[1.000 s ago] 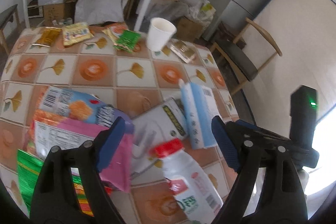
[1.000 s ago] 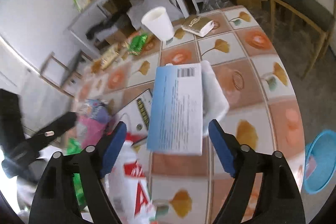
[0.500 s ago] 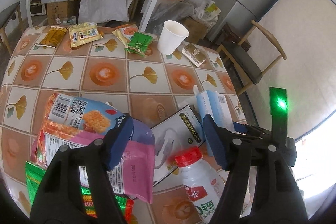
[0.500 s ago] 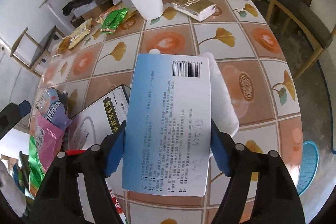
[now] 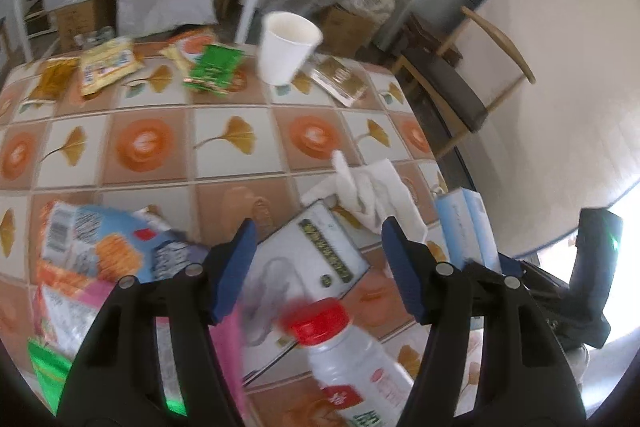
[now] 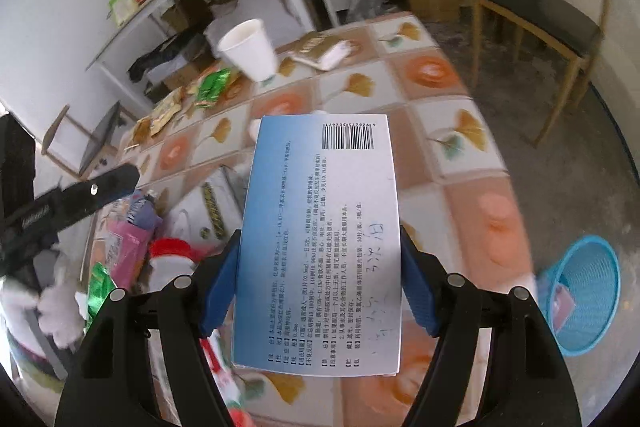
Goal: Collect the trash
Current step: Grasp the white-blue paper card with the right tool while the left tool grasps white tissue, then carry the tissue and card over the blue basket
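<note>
Our right gripper point(image 6: 320, 283) is clamped on the blue-and-white medicine box point(image 6: 320, 235), lifted above the tiled table point(image 6: 456, 155) — a blue basket point(image 6: 584, 291) sits on the floor to its right. Our left gripper point(image 5: 316, 267) has just been closing but stands apart, gripping nothing, over the white carton point(image 5: 304, 259) and the red-capped bottle point(image 5: 344, 351).

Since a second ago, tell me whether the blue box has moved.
Yes. The blue box has been lifted off the table, clamped in the right tool; the tissue it was lying against stays there.
</note>
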`<state>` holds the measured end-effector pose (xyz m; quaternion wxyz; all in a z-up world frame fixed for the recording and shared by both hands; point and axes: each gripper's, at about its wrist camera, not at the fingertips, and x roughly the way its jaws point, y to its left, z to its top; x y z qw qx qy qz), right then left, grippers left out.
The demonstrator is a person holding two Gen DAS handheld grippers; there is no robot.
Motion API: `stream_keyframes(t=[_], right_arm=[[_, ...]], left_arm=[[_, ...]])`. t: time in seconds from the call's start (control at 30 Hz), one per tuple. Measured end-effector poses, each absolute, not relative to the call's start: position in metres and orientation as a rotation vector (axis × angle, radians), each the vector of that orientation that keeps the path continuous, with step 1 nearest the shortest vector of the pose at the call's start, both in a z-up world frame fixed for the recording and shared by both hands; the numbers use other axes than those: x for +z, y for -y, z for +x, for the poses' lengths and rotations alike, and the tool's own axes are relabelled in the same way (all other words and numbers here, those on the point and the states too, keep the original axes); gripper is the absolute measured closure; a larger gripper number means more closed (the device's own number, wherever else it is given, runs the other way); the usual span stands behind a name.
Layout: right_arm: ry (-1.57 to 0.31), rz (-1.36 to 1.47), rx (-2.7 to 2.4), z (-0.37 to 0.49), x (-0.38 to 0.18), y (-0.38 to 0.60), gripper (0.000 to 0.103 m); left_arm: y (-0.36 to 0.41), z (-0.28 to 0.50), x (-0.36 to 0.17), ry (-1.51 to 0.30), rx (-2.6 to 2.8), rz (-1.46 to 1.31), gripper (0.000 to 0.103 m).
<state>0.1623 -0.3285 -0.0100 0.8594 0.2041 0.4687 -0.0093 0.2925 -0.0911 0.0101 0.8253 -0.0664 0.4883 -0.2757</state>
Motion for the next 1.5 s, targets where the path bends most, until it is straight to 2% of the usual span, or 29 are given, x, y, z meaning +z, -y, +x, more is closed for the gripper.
stream_keyframes(t=[0.23,0.57,0.77,0.9,1.0,1.13,1.5], right_arm=[[-1.015,0.434,-0.102,0.130,-0.026,0.349,0.033],[-1.017,0.462,-0.118,0.117,-0.038,0.357,0.033],[-1.018,0.465,-0.114,0.116,-0.041,0.358,0.033],[-1.015,0.468,-0.109,0.114,-0.042,0.358,0.033],[-1.006,0.475,-0.106,0.112,-0.041,0.359,0.033],[-0.994,0.484,-0.108,0.109,-0.040,0.360,0.033],[-0.947,0.526,-0.102,0.098,-0.027,0.366,0.033]], left_arm=[[0.156,0.315,-0.001,-1.115,-0.695,0.008,0.043],[0.234,0.352,-0.051,-1.227,-0.653,0.268,0.044],[0.245,0.355,-0.067,-1.252,-0.641,0.318,0.063],[0.251,0.351,-0.065,-1.224,-0.642,0.358,0.081],[0.249,0.351,-0.061,-1.207,-0.641,0.354,0.089],[0.245,0.350,-0.050,-1.175,-0.650,0.322,0.091],[0.216,0.327,0.021,-1.031,-0.713,0.174,0.092]])
